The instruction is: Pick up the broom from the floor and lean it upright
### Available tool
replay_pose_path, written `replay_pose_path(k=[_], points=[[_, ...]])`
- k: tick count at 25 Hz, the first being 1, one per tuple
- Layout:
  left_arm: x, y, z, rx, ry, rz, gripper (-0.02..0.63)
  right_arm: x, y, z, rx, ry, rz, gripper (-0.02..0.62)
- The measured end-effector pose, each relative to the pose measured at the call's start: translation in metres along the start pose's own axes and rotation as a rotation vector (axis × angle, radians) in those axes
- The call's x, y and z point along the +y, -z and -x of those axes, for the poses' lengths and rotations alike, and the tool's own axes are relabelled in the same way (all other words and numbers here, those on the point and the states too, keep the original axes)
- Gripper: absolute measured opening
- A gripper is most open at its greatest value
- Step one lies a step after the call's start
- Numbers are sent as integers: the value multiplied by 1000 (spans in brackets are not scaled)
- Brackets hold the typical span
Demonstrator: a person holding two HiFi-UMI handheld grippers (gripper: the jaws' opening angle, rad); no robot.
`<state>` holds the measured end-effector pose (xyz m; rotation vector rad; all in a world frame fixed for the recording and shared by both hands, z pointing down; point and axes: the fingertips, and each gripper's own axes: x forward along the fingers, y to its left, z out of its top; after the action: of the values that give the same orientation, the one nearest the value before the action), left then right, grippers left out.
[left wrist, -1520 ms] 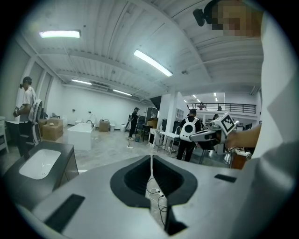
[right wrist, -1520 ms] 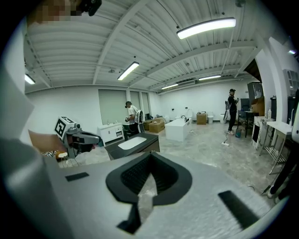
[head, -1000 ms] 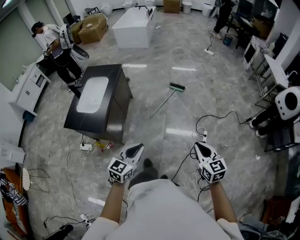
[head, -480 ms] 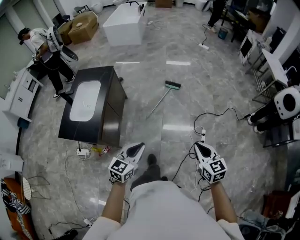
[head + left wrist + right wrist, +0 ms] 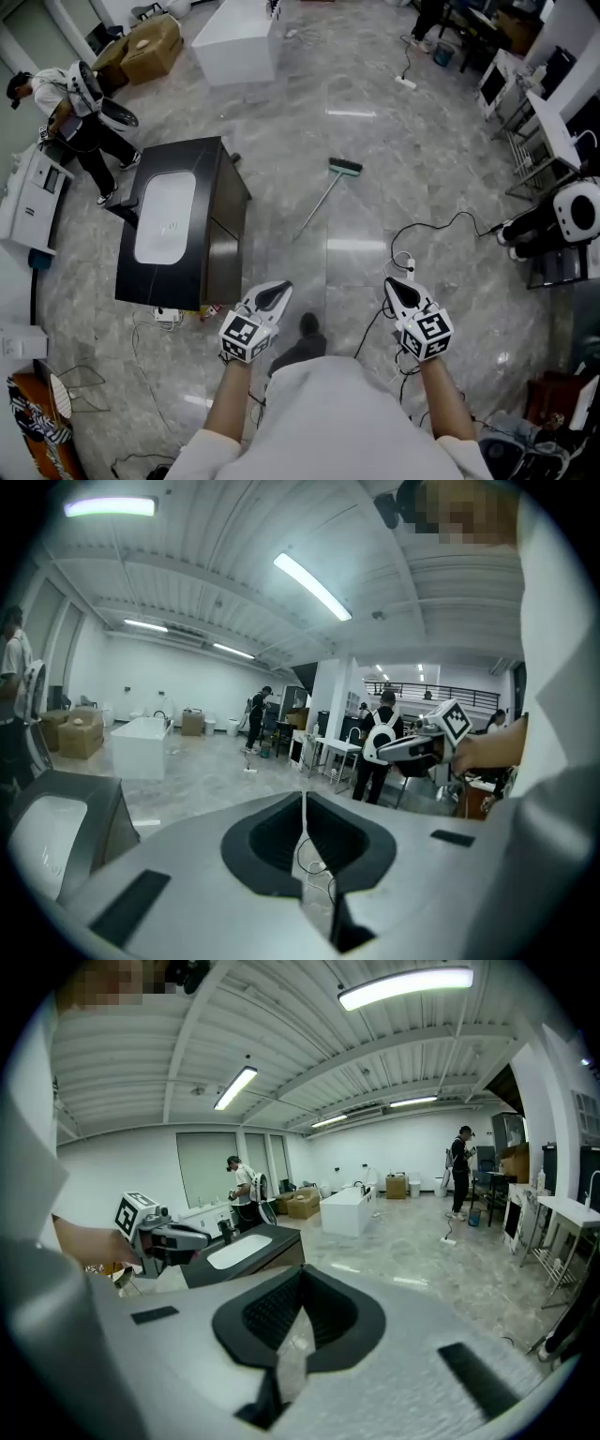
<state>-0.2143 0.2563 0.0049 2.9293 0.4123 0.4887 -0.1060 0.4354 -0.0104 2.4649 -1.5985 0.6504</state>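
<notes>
While the left tool (image 5: 277, 289) and right tool (image 5: 392, 285) are held out front, jaws pressed together with nothing in them, the broom (image 5: 323, 199) lies flat on the floor (image 5: 375, 220) ahead, well apart from both. Long axis runs diagonal — brush head far-right, handle end near-left — so the left tool looks nearer the handle. Count: one broom, two tools, one dark sink cabinet (image 5: 173, 225) off to the left.
</notes>
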Motion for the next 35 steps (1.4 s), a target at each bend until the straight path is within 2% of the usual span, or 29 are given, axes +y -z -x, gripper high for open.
replay_pose_path(k=[9, 23, 30, 35], points=[[73, -13, -16, -10, 25, 2, 14, 2, -31, -71, 27, 12, 25, 0], [135, -19, -26, -12, -16, 48, 14, -6, -54, -137, 55, -21, 39, 0], [159, -21, -45, 4, -73, 62, 13, -27, -65, -178, 62, -86, 46, 0], [179, -32, -73, 0, -143, 73, 14, -63, -81, -219, 69, -164, 68, 0]])
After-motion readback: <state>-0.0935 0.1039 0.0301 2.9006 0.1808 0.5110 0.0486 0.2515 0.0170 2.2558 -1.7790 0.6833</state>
